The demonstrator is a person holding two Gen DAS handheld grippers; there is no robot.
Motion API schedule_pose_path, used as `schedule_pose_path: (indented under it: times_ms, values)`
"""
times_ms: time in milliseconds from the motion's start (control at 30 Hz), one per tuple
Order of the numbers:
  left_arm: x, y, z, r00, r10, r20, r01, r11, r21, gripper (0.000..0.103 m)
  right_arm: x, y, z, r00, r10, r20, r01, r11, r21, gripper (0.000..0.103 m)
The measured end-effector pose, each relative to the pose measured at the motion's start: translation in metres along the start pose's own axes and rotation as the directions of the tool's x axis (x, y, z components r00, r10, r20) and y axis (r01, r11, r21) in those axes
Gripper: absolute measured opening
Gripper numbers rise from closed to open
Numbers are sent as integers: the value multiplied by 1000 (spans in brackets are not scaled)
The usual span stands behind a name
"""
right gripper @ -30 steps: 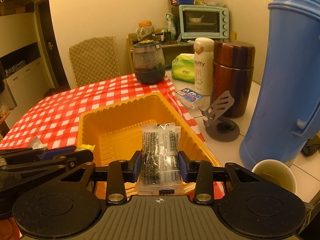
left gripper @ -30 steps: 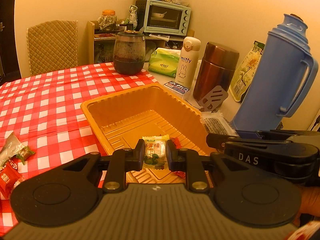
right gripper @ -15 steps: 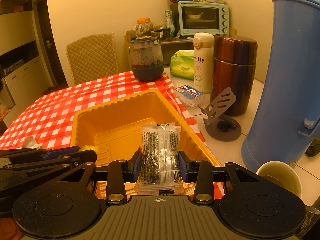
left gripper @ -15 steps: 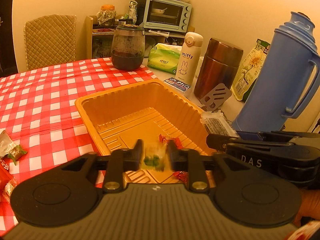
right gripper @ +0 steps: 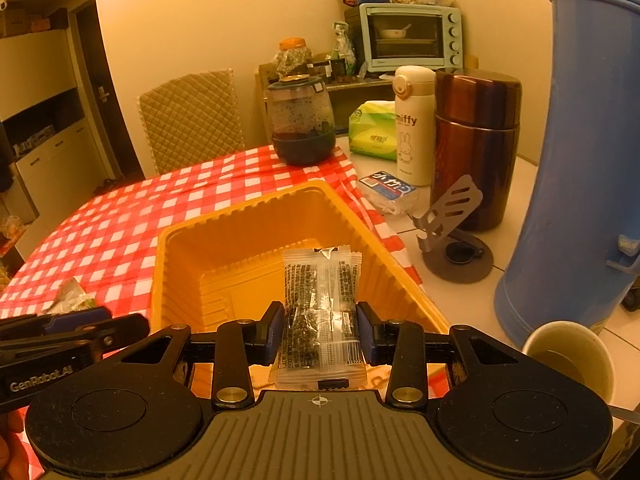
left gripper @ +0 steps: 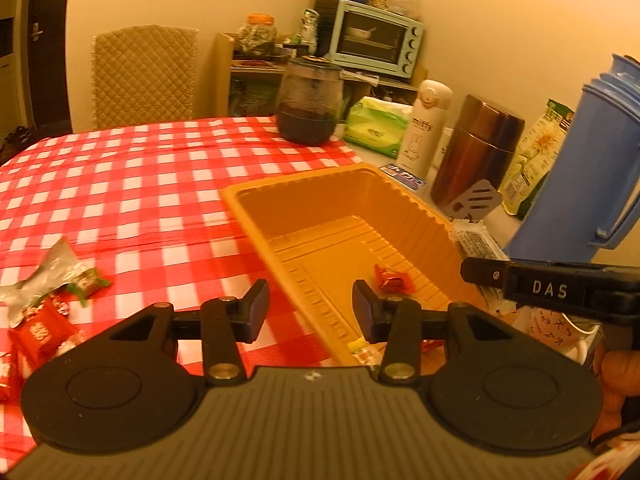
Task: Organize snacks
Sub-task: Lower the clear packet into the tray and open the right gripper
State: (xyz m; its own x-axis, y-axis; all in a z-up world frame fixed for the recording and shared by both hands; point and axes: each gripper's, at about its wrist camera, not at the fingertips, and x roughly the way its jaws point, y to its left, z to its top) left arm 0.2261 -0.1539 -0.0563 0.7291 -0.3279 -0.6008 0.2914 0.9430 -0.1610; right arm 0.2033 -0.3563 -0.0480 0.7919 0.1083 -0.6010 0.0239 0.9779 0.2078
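The right hand-held gripper (right gripper: 320, 330) is clamped on a clear packet of dark seeded snack (right gripper: 320, 312), pinched across its lower half so the upper half stands upright ahead of the fingers. Holding it low like that leaves the top free to tip forward, which suits a drop. Directly ahead of and below the packet lies the orange tray (right gripper: 248, 216); the packet hangs over its near end, apparently so that letting go sends it straight in.

The left hand-held gripper (left gripper: 310, 312) has its fingers spread wide with nothing between them. It sits over the near left rim of the tray (left gripper: 256, 216), half over the checked cloth on the surface (left gripper: 140, 184). Just ahead of its right finger a red-wrapped candy (left gripper: 392, 280) lies on the tray floor, and a yellow-green wrapper (left gripper: 366, 354) shows below that finger, at the tray's near corner. To this gripper's left, well apart from the tray, loose snacks wait on the cloth: a silver-green wrapper (left gripper: 60, 272) and red packets (left gripper: 38, 332). My guess is the empty hand is free to go for these.

Beyond the right side of the tray stand a blue thermos (right gripper: 592, 160), a brown flask (right gripper: 476, 140) and a cup (right gripper: 568, 356), crowded enough that a wide swing could knock them.
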Motion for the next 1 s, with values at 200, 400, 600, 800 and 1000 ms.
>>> schedule_pose_path:
  times_ms: [200, 400, 600, 800, 1000]
  values:
    - [-11, 10, -4, 1000, 22, 7, -22, 1000, -8, 50, 6, -6, 4, 998, 60, 24, -62, 994, 92, 47]
    - [-29, 20, -11, 999, 48, 8, -48, 999, -25, 52, -8, -7, 4, 999, 38, 23, -40, 994, 101, 55]
    - [-57, 29, -15, 998, 66, 11, -66, 997, -38, 52, -34, 14, 12, 1000, 18, 24, -19, 999, 30, 55]
    - [-98, 39, -16, 996, 79, 46, -77, 996, -45, 55, -67, 51, 13, 1000, 11, 24, -10, 999, -49, 57]
    - [-141, 52, -19, 992, 103, 71, -98, 993, -66, 60, -93, 91, 6, 999, 41, 29, -39, 995, -89, 60]
